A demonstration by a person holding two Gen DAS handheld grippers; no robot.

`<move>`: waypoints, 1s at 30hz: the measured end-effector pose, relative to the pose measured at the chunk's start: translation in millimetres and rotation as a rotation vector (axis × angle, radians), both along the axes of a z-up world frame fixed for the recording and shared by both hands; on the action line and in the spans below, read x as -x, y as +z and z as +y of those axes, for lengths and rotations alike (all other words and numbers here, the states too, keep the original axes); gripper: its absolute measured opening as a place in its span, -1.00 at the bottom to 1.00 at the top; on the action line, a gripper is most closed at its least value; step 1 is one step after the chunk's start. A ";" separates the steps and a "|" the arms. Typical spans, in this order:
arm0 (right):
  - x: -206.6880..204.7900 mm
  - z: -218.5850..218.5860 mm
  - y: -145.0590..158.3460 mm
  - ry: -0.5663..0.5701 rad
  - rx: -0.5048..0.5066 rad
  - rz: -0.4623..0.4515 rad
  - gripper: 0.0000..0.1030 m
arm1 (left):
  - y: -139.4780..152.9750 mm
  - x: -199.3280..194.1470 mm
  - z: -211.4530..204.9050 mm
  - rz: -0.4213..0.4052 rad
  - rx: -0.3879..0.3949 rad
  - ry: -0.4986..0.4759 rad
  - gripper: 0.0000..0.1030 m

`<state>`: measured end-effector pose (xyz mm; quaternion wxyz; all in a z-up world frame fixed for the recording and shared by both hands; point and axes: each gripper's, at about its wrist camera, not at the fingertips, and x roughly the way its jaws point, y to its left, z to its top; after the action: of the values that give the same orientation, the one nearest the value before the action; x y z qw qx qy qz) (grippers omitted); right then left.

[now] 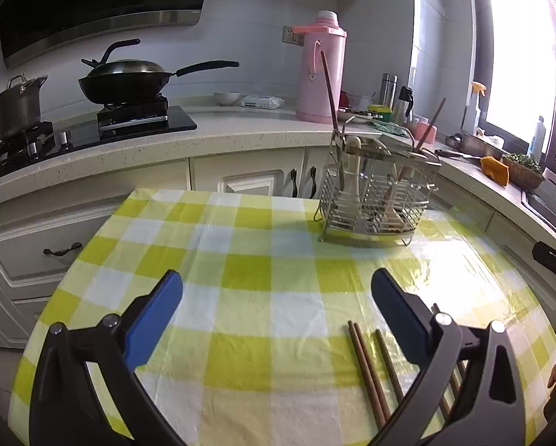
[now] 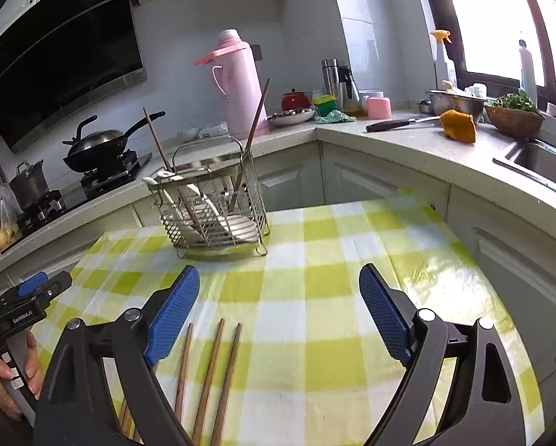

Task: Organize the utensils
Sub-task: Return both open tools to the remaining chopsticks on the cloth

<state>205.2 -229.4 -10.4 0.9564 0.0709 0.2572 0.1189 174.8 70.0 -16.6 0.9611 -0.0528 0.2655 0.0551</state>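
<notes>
Both grippers wide open, chopsticks loose before the rack

Closest to us, our left gripper (image 1: 277,290) and right gripper (image 2: 279,284) hang above the checked tablecloth (image 2: 315,334), jaws spread wide, holding nothing. Loose wooden chopsticks (image 2: 207,375) lie flat on the cloth, nearer to us than the wire utensil rack (image 2: 214,212); in the left wrist view they run under our left gripper's right finger. Farther on, the rack stands upright on the cloth with pale spoons (image 1: 352,182) and two chopsticks (image 1: 329,96) leaning in it. Behind the rack, a pink thermos (image 1: 320,70) stands on the counter (image 1: 203,137), and a wok (image 1: 125,81) sits left of it.
</notes>
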 end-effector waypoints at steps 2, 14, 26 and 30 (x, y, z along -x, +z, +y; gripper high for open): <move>12.6 2.2 -8.5 0.004 0.020 0.010 0.62 | -7.2 9.2 -4.1 0.016 -0.008 -0.001 0.91; 23.8 26.5 -61.2 0.002 0.083 0.154 0.61 | -48.6 34.2 -18.0 0.125 0.022 -0.032 0.91; 1.4 57.8 -82.3 0.044 0.168 0.249 0.24 | -51.3 26.8 -9.1 0.176 0.039 -0.025 0.90; -5.0 62.5 -85.5 0.047 0.187 0.277 0.15 | -50.6 24.9 -11.1 0.176 0.030 -0.034 0.90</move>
<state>210.2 -166.9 -96.0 0.9112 -0.0090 0.3980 0.1060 149.9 58.9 -67.1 0.9339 -0.0576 0.3507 0.0391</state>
